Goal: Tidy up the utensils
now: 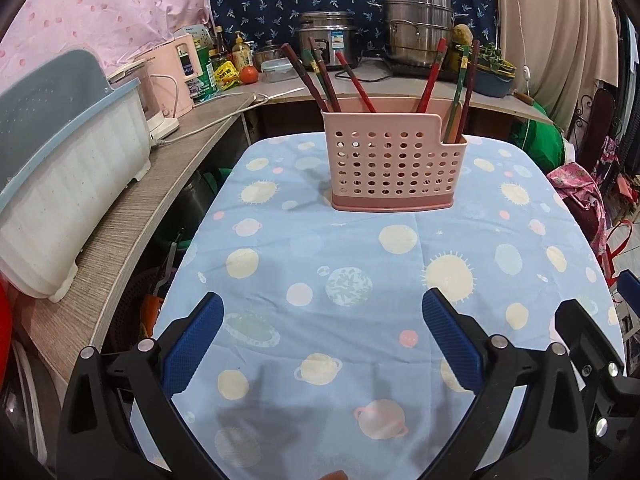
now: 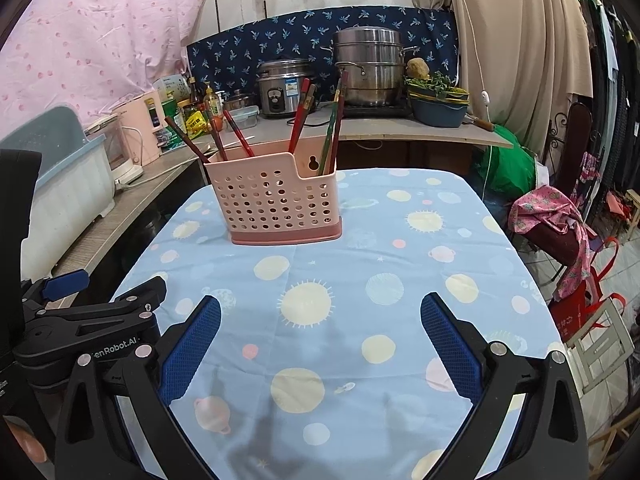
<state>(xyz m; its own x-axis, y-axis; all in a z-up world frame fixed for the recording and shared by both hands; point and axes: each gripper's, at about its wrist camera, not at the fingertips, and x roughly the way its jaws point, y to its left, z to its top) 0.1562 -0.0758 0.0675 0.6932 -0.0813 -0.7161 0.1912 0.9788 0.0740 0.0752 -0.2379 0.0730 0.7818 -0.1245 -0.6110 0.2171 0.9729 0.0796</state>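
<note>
Worktop (image 1: 360, 280) under a blue planet-print cloth, bare of loose utensils. Toward the far edge, upright: pink perforated holder (image 1: 394, 168), light moulded plastic, likely to slide or tip if pushed; best steadied by the rim. Inside, leaning outward in two groups: red and green chopsticks (image 1: 352, 80), four in the wide left compartment, the rest on the right, two of them in the low corner pocket. Probably stiff, light, lacquer-slick; best pinched at the exposed upper ends, across the shaft. Left tongs (image 1: 322, 344) and right tongs (image 2: 320, 344) spread wide, empty, well short of the holder. Sorting seemingly complete.
</note>
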